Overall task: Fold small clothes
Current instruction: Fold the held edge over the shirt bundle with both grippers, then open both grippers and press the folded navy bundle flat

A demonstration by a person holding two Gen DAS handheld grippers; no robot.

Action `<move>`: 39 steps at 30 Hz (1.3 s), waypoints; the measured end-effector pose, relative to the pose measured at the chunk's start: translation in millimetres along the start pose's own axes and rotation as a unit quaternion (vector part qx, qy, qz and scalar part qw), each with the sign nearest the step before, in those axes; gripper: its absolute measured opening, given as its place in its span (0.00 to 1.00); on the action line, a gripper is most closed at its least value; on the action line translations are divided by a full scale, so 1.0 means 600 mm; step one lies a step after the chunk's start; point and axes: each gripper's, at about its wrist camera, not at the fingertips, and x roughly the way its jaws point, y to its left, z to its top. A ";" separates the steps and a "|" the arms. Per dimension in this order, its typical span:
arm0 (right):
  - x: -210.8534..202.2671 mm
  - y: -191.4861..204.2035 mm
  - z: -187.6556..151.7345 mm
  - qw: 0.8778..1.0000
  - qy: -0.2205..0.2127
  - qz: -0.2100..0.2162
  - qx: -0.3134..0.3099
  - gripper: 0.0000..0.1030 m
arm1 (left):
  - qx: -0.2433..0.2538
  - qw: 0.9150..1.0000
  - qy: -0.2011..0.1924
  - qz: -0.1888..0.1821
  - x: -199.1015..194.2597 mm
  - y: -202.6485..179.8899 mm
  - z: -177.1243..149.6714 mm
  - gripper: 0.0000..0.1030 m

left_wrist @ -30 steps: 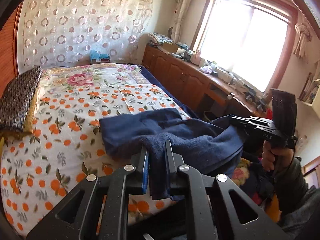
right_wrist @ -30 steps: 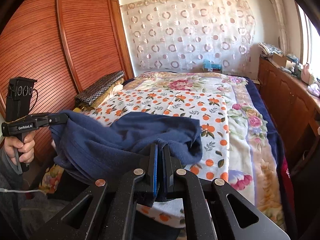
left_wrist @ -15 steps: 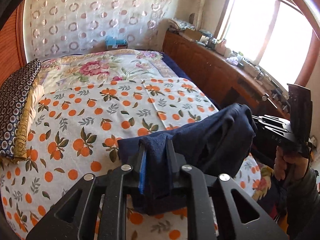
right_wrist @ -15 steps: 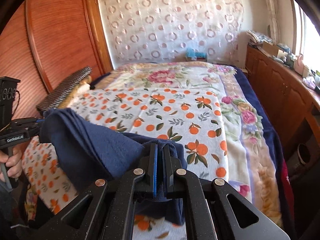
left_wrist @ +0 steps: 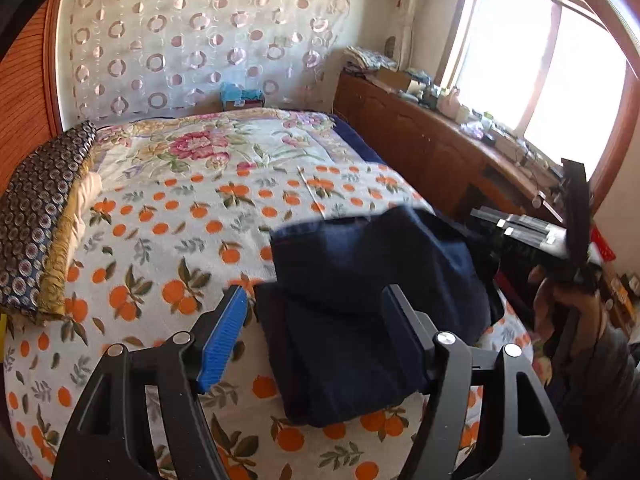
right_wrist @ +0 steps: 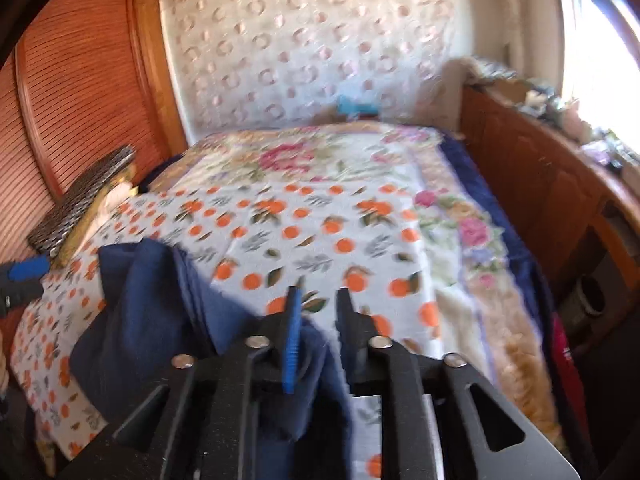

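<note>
A dark blue garment (left_wrist: 360, 300) lies folded over on the near edge of the bed with the orange-print cover (left_wrist: 160, 240). My left gripper (left_wrist: 316, 304) is wide open just above the garment's near part, holding nothing. The right gripper shows at the right of the left wrist view (left_wrist: 520, 224), in a hand beside the cloth. In the right wrist view the right gripper (right_wrist: 318, 300) is partly open, and the garment (right_wrist: 160, 312) sags loose to its left and under its blue pad. The left gripper's blue pad (right_wrist: 28, 268) shows at the far left.
A patterned dark cushion (left_wrist: 36, 216) lies at the bed's left side. A wooden cabinet (left_wrist: 440, 160) with clutter on top runs along the right under the window. A slatted wooden wardrobe (right_wrist: 80, 120) stands on the left. A blue box (left_wrist: 242, 96) sits at the bedhead.
Both grippers carried the garment forward over the bed, then opened. The cloth dropped from their fingers onto the cover in a doubled heap.
</note>
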 end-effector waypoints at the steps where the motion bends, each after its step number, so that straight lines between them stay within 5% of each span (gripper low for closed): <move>1: -0.006 -0.002 -0.003 1.000 -0.001 0.006 0.004 0.43 | 0.002 1.000 0.006 0.000 0.008 -0.002 -0.009 0.68; 5: -0.040 0.001 -0.039 0.999 -0.004 0.038 0.006 0.51 | -0.011 1.000 0.026 -0.009 0.033 0.001 -0.041 0.68; 16: -0.096 0.070 -0.088 0.994 -0.032 0.092 -0.055 0.52 | -0.011 0.998 0.059 0.005 0.073 0.003 -0.075 0.62; 26: 0.028 0.015 -0.055 0.998 0.042 -0.001 -0.041 0.54 | -0.019 0.997 0.068 0.014 0.086 0.008 -0.091 0.55; 31: -0.002 -0.014 -0.054 0.999 0.027 -0.024 -0.013 0.54 | -0.019 0.998 0.065 0.010 0.082 0.010 -0.092 0.56; 39: -0.043 -0.017 -0.116 0.997 0.032 0.061 0.021 0.69 | -0.034 0.997 0.068 0.009 0.085 0.020 -0.095 0.68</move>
